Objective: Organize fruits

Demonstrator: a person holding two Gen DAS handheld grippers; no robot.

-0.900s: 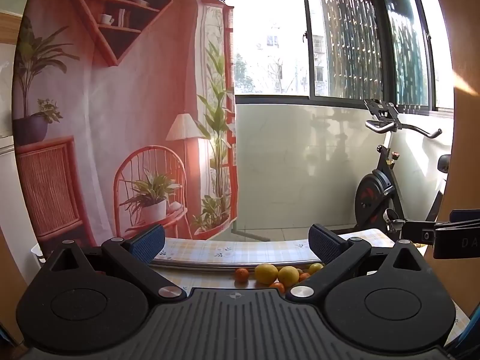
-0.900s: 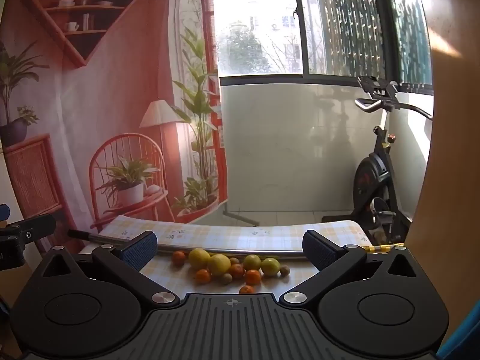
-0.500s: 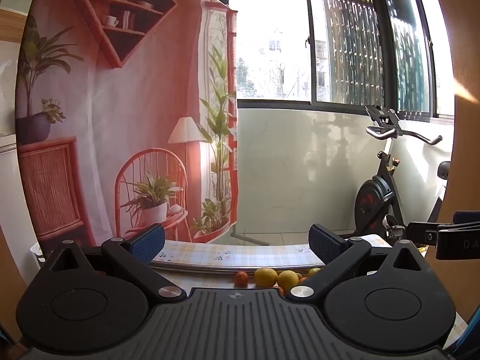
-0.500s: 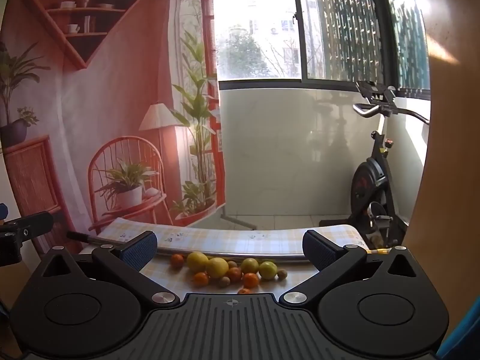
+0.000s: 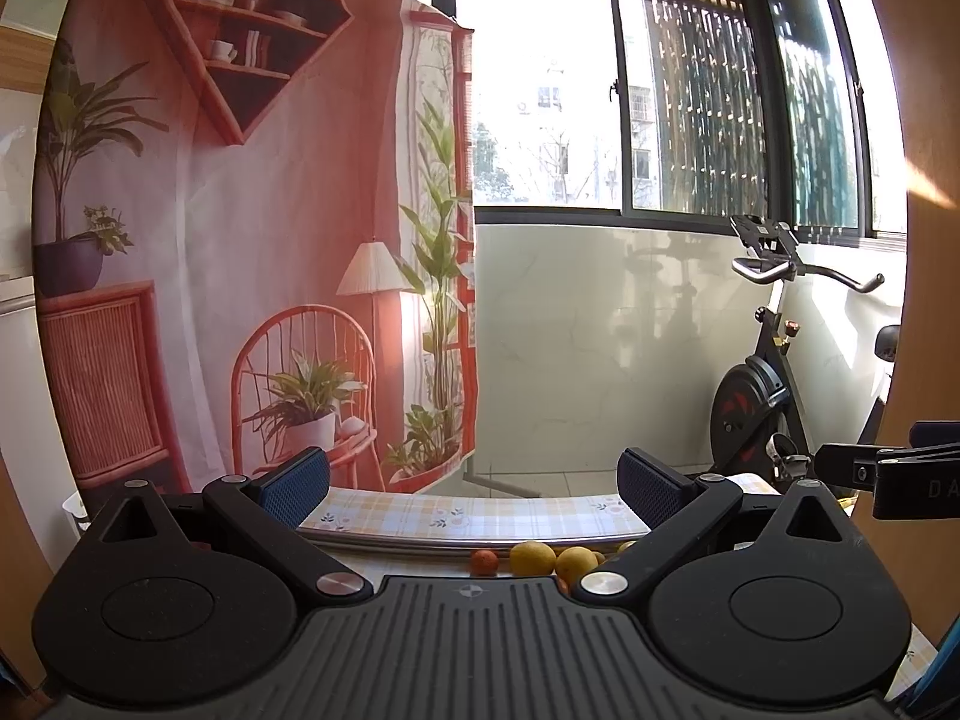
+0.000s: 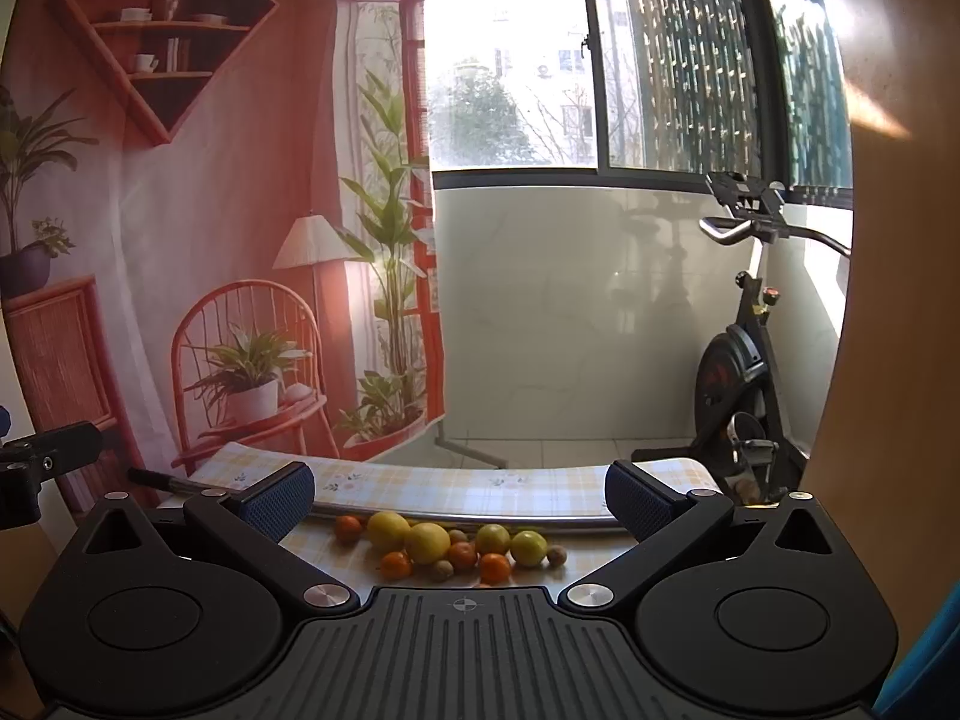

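A cluster of fruit lies on the checked tablecloth [image 6: 480, 489]: yellow lemons [image 6: 427, 542], small oranges [image 6: 495, 567], a green-yellow citrus [image 6: 528, 547] and small brown fruits [image 6: 557, 555]. In the left wrist view only a small orange [image 5: 483, 562] and two lemons [image 5: 531, 557] show above the gripper body. My left gripper [image 5: 474, 480] is open and empty, held above and short of the fruit. My right gripper [image 6: 459, 495] is open and empty, just short of the cluster. The right gripper also shows at the left wrist view's right edge [image 5: 888, 474].
The tablecloth's rolled far edge [image 6: 456, 516] runs behind the fruit. A printed backdrop [image 6: 210, 210] hangs behind the table on the left. An exercise bike [image 6: 744, 372] stands at the right by the window. A black marker [image 6: 162, 480] lies at the table's left.
Both grippers have tilted up a little, so the fruit sits lower in both views. In the left wrist view more of the fruit is hidden behind the gripper body. Both stay open.
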